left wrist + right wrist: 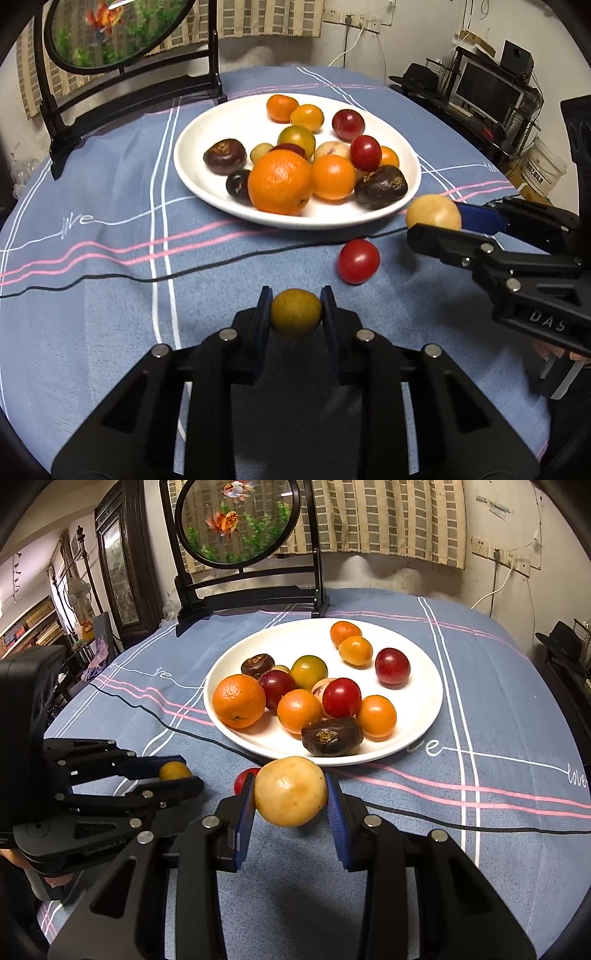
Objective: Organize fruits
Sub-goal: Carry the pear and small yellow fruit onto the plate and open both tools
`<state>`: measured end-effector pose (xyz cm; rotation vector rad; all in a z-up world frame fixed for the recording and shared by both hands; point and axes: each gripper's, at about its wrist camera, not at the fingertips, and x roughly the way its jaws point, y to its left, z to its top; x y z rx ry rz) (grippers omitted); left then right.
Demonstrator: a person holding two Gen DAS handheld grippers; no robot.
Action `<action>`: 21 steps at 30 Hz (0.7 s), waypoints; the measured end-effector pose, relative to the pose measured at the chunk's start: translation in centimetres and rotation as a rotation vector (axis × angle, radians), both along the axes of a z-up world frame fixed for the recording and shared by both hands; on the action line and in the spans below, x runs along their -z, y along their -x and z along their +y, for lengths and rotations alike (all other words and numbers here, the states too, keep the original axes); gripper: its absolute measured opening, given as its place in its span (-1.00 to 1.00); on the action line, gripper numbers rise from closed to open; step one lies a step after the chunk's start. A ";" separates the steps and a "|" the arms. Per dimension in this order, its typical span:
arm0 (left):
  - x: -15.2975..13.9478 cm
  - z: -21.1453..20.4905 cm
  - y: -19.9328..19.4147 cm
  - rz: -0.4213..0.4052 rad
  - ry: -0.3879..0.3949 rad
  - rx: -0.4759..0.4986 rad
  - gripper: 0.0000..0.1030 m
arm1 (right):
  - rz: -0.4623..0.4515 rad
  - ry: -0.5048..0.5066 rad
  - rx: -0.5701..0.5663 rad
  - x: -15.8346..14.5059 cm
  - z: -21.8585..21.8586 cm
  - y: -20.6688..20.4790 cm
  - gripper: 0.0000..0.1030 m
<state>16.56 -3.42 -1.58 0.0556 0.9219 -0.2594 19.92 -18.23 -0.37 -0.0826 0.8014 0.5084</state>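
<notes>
Left gripper (295, 312) clamps small yellow fruit (295, 314); right gripper (291, 794), "DAS" on housing, clamps pale round fruit (291, 791) near plate (417, 734). "GenRobot.AI" on left gripper, right view only. Red tomato (358, 261) loose on counter (110, 295).

One white plate (424, 686), two tongs, one loose red fruit (358, 261).

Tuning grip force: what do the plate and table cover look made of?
Plate: likely glazed ceramic; smooth, white, with a soft sheen, though melamine is possible. Table cover: soft woven or fleecy fabric; matte blue with a fuzzy nap and printed stripes.
</notes>
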 end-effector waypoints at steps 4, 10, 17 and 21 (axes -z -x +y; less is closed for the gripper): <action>-0.3 0.3 -0.1 -0.015 -0.012 -0.017 -0.47 | -0.009 -0.001 0.011 0.0 0.0 -0.1 -0.28; -1.1 0.8 -1.1 -0.037 -0.025 -0.087 -0.47 | -0.092 -0.009 0.076 -1.0 -0.2 0.1 -0.28; -2.3 0.8 -2.0 -0.058 -0.032 -0.105 -0.48 | -0.147 -0.038 0.159 -2.1 -0.9 -0.3 -0.28; -2.8 1.3 -2.1 -0.065 -0.029 -0.125 -0.48 | -0.144 -0.038 0.175 -1.9 -1.2 -0.5 -0.28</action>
